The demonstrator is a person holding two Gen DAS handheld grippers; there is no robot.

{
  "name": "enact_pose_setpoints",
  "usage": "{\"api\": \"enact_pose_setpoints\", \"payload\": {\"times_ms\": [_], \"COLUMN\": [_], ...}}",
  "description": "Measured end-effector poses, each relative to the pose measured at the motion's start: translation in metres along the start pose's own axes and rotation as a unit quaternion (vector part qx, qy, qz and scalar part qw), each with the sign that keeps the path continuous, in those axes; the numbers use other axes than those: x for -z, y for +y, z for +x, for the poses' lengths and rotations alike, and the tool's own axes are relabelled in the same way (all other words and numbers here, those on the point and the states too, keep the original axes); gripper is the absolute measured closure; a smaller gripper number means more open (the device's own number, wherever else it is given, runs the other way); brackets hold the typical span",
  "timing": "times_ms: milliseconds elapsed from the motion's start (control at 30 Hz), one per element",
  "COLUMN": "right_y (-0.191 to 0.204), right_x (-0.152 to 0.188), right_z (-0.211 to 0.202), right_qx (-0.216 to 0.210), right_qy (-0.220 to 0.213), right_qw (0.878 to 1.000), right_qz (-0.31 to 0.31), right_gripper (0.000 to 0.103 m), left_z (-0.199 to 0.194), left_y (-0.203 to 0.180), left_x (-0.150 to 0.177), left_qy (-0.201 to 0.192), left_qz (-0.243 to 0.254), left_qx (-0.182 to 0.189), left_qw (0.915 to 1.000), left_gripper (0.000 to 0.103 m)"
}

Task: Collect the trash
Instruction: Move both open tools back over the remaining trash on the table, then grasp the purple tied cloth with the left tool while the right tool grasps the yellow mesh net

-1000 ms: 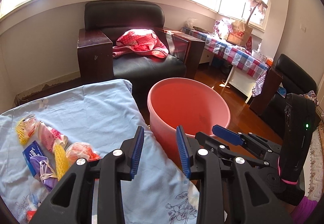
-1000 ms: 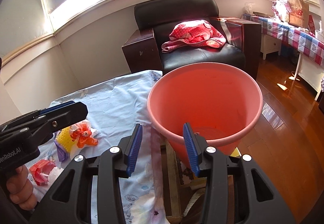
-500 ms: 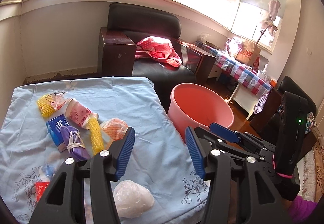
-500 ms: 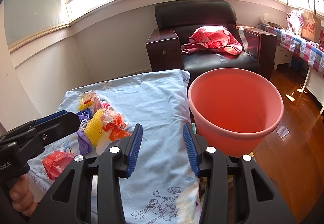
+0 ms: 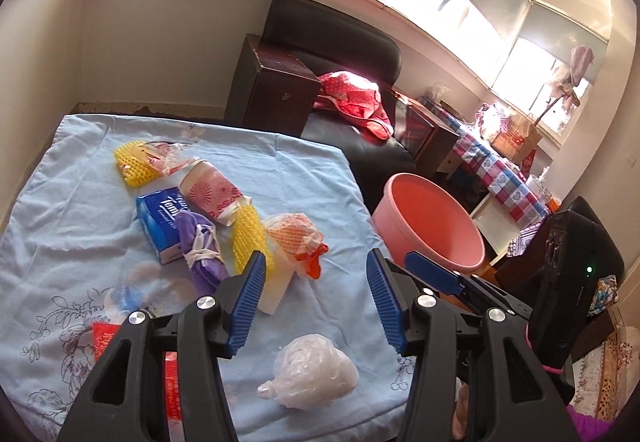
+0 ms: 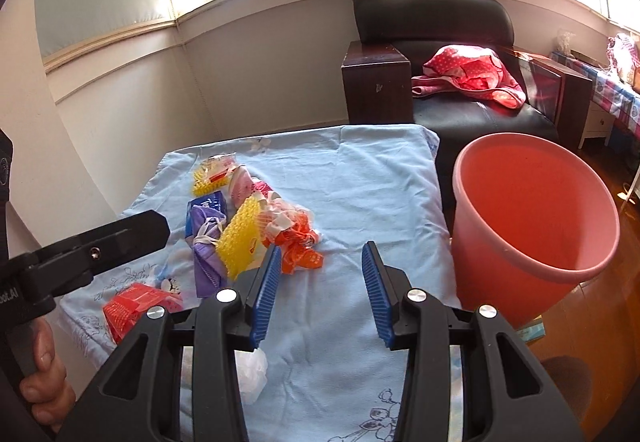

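Note:
A pile of trash lies on the light blue cloth (image 5: pixel 312 178): a yellow foam net (image 5: pixel 250 238), a blue tissue pack (image 5: pixel 160 222), a purple mask (image 5: pixel 202 254), a pink paper cup (image 5: pixel 210 194), an orange-white bag (image 5: pixel 296 238) and a crumpled clear bag (image 5: pixel 312 370). A pink bucket (image 5: pixel 432 222) stands off the cloth's right edge; it also shows in the right wrist view (image 6: pixel 532 218). My left gripper (image 5: pixel 316 298) is open and empty above the clear bag. My right gripper (image 6: pixel 320 290) is open and empty, just right of the orange-white bag (image 6: pixel 296 242).
A black armchair (image 6: pixel 460 42) with a red dotted cloth (image 6: pixel 472 74) stands behind the table. A table with a checked cover (image 5: pixel 496 170) stands at the far right. A red wrapper (image 6: pixel 136 302) lies at the cloth's near left.
Both grippers pulled back and swung left, from over the bucket to over the cloth. The trash pile now fills the views. Both stayed open and empty.

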State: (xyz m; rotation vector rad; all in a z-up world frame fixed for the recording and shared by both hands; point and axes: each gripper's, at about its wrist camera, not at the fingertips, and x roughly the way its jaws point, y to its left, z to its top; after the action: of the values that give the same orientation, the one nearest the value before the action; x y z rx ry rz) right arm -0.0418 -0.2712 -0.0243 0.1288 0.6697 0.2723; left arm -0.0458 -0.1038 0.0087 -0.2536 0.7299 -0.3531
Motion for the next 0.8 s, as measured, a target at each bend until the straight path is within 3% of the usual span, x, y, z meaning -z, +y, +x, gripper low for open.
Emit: {"api": "enact_pose_setpoints", "payload": {"times_ms": [167, 300, 433, 800], "right_y": [0.019, 0.030, 0.033, 0.033], "right_x": [0.001, 0.002, 0.003, 0.005], "right_z": [0.011, 0.017, 0.022, 0.031], "right_qx": [-0.031, -0.054, -0.066, -0.088], "right_qy": [0.010, 0.015, 0.022, 0.039], "right_qw": [0.999, 0.997, 0.996, 0.994], "right_qz": [-0.027, -0.048, -0.051, -0.054], "right_gripper": [0.060, 0.060, 0.060, 0.060], "left_z": [-0.001, 0.009, 0.028, 0.071], "left_y": [0.021, 0.038, 0.057, 0.071], "left_x": [-0.009, -0.010, -0.005, 0.000], "left_qy": [-0.017, 0.007, 0.045, 0.107], "left_qz": [0.005, 0.020, -0.004, -0.031], "left_qx": [-0.053, -0.084, -0.083, -0.079], "left_qw": [0.9985, 0.9962, 0.9955, 0.9906], "left_gripper": [0.051, 0.058, 0.071, 0.071]}}
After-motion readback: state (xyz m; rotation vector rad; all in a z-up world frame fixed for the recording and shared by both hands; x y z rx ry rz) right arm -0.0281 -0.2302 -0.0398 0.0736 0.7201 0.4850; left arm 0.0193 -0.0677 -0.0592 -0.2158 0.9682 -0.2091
